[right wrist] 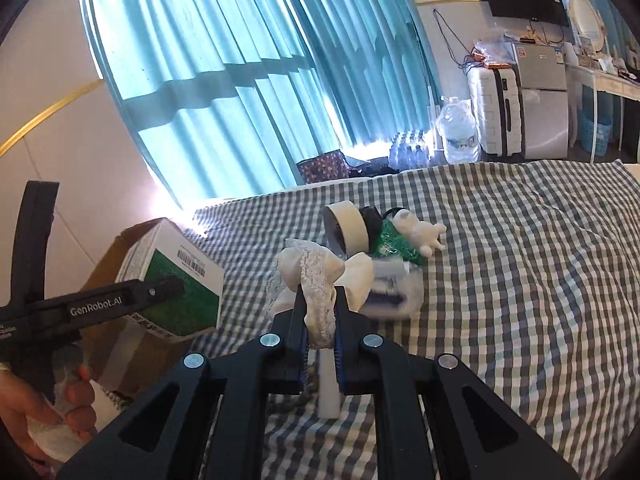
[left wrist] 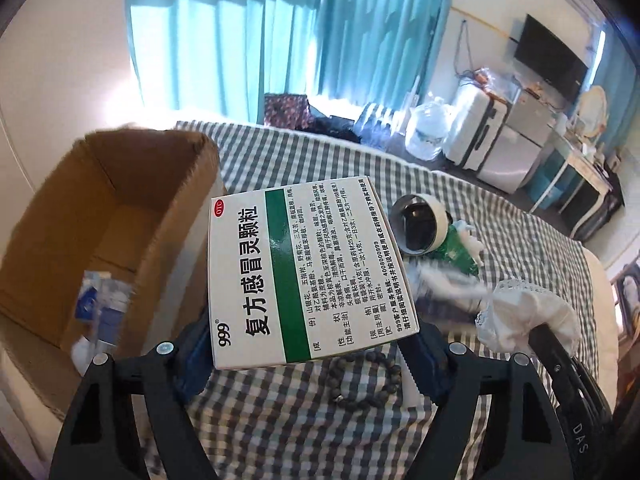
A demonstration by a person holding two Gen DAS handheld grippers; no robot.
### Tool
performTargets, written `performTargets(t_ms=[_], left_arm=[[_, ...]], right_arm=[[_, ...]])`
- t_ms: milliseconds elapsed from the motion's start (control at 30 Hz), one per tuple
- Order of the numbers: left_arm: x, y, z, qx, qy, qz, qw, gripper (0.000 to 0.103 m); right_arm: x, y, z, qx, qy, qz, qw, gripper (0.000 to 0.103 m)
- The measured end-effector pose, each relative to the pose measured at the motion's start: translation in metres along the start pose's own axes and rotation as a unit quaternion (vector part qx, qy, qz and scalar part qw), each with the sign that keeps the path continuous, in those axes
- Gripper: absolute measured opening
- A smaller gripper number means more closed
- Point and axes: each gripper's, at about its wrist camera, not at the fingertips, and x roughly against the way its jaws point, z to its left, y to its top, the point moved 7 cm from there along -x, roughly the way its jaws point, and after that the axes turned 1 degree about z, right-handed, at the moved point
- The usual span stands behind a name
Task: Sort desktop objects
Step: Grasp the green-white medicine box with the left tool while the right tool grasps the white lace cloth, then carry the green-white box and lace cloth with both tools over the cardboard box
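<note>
My left gripper point(left wrist: 312, 344) is shut on the lower end of a white and green medicine box point(left wrist: 312, 272), lifted off the bed beside an open cardboard box point(left wrist: 120, 208). The right wrist view shows the same medicine box point(right wrist: 176, 280) in the left gripper point(right wrist: 160, 292), over the cardboard box point(right wrist: 116, 256). My right gripper point(right wrist: 320, 316) is shut on a white lace cloth point(right wrist: 316, 276), raised above the checked sheet point(right wrist: 520, 280). In the left wrist view that cloth point(left wrist: 528, 316) hangs from the right gripper point(left wrist: 536, 332) at the right.
A tape roll point(right wrist: 348, 224), a green packet point(right wrist: 396, 240), a white figurine point(right wrist: 420, 232) and a blue and white plastic pack point(right wrist: 392, 296) lie together on the sheet. A dark bead bracelet point(left wrist: 360, 380) lies under the left gripper. Small blue and white items point(left wrist: 100, 300) sit in the cardboard box.
</note>
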Motion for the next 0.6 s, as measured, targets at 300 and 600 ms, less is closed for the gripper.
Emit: performTargets(t_ms=[300, 600], left_arm=[[0.068, 0.028, 0.043, -0.060, -0.005, -0.036, 0.9976, 0.082], [0.103, 0.026, 0.126, -0.098, 0.015, -0.063, 0.9930, 0.082]], right_arm=[[0.036, -0.002, 0.060, 0.030, -0.017, -0.014, 0.999, 0.010], [0.054, 0.014, 0.155, 0.069, 0.000, -0.027, 0.997, 0.010]])
